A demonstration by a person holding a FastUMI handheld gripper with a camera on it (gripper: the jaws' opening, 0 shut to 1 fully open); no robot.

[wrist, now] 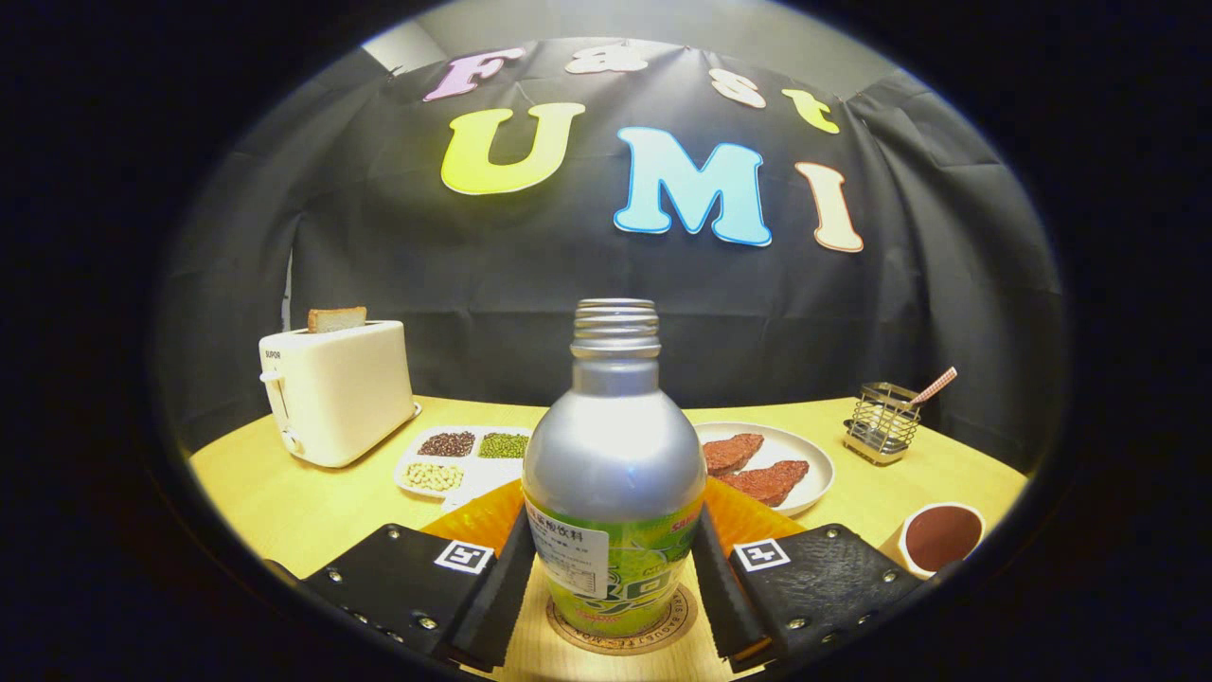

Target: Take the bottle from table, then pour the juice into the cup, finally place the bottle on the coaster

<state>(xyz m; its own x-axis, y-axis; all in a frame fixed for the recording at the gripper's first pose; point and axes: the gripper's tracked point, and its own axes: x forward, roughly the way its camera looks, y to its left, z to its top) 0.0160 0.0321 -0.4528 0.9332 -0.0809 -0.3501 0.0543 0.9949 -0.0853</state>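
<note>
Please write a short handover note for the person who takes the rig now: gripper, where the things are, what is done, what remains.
Gripper: fingers on both sides of the bottle, seemingly pressing its label.
Bottle: upright, uncapped, standing on the coaster.
Cup: on the table beyond the right finger, holding dark liquid.
Done, as it seems: bottle taken, juice poured, bottle set on the coaster.
Left: open the fingers and back away without tipping the bottle.

A staged kitchen booth: black cloth wall point(530, 284) behind a wooden table point(284, 502) carrying a toaster point(336, 393) with bread at its far left edge, a divided bean tray point(464, 457), a plate of meat point(791, 455), and a wire utensil holder point(882, 421).
</note>
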